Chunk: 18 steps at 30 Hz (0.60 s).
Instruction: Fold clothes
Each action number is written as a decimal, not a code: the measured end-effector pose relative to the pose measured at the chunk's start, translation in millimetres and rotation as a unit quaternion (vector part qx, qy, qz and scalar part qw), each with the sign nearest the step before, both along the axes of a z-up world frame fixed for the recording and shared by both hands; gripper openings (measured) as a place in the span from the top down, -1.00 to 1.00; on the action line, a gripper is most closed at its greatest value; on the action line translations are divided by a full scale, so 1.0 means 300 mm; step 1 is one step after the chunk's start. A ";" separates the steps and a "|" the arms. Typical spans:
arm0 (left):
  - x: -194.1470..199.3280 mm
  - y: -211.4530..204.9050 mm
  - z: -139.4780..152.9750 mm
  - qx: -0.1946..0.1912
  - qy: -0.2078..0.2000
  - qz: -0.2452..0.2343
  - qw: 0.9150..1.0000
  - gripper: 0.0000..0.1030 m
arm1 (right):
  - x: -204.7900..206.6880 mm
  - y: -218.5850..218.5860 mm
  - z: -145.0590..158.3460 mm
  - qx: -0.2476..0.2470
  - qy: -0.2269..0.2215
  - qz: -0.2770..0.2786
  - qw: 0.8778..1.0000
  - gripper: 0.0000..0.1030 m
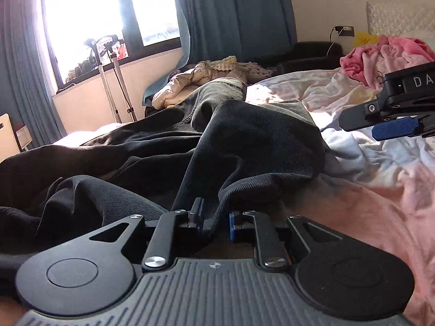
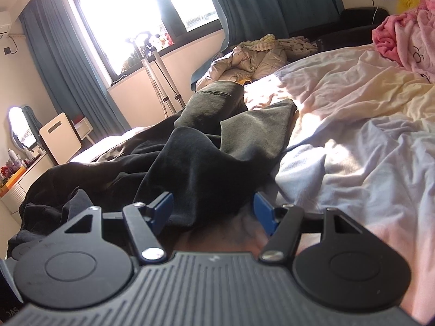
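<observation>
Pinching a fold of the dark garment [image 1: 168, 146] crumpled on the bed [image 1: 367, 190], my left gripper [image 1: 216, 217] held only a thin edge that could slip; my right gripper [image 2: 212, 210], jaws spread, risked bunching cloth.

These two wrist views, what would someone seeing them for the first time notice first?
First, the crumpled black garment sprawled across the near side of the bed, its edge pinched in the left gripper while the right gripper stands open around another fold. Next, the bright window behind it, framed by blue curtains. Then the pink clothes pile at the far right of the rumpled pastel bedsheet.
</observation>
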<state>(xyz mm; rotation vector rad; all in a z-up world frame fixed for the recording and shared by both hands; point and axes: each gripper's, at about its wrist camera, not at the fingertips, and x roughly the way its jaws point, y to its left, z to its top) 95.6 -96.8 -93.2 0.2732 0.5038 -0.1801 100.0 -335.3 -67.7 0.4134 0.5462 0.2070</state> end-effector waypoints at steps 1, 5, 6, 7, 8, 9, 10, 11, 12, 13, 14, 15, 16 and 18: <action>-0.010 -0.001 0.011 -0.003 -0.007 -0.002 1.000 0.07 | 0.005 -0.007 -0.001 0.006 0.002 -0.004 1.000 -0.30; -0.053 -0.010 0.060 -0.015 -0.050 -0.027 0.998 -0.07 | 0.004 -0.045 0.014 0.015 -0.004 -0.024 1.000 -0.30; -0.065 -0.017 0.076 -0.017 -0.071 -0.045 0.996 -0.09 | 0.002 -0.056 0.019 0.017 -0.006 -0.029 0.999 -0.31; -0.062 -0.035 0.091 -0.012 -0.086 -0.052 0.995 -0.11 | -0.001 -0.068 0.024 0.019 -0.009 -0.035 0.999 -0.34; -0.047 -0.054 0.099 -0.006 -0.088 -0.053 0.995 -0.13 | -0.004 -0.080 0.029 0.021 -0.010 -0.041 0.999 -0.37; -0.020 -0.075 0.103 -0.004 -0.084 -0.054 0.995 -0.13 | -0.006 -0.090 0.031 0.021 -0.010 -0.045 0.999 -0.42; 0.006 -0.096 0.108 -0.003 -0.081 -0.055 0.995 -0.13 | -0.008 -0.099 0.033 0.021 -0.010 -0.050 0.998 -0.43; 0.041 -0.120 0.102 -0.001 -0.067 -0.055 0.996 -0.13 | -0.010 -0.106 0.034 0.020 -0.010 -0.053 0.998 -0.43; 0.076 -0.145 0.097 0.001 -0.053 -0.055 0.997 -0.13 | -0.009 -0.111 0.032 0.017 -0.008 -0.054 0.998 -0.43; 0.111 -0.169 0.091 0.003 -0.039 -0.055 0.998 -0.13 | -0.009 -0.116 0.031 0.013 -0.005 -0.056 0.998 -0.43; 0.146 -0.193 0.085 0.005 -0.025 -0.055 0.998 -0.13 | -0.009 -0.123 0.028 0.011 -0.002 -0.059 0.998 -0.43; 0.185 -0.216 0.070 0.009 -0.008 -0.048 0.999 -0.13 | -0.010 -0.135 0.025 0.014 0.001 -0.064 0.998 -0.43; 0.221 -0.234 0.056 0.013 0.006 -0.038 0.999 -0.13 | -0.011 -0.149 0.024 0.021 0.001 -0.068 0.997 -0.43; 0.290 -0.268 0.033 0.020 0.033 -0.023 0.999 -0.13 | -0.012 -0.176 0.021 0.036 0.002 -0.078 0.996 -0.43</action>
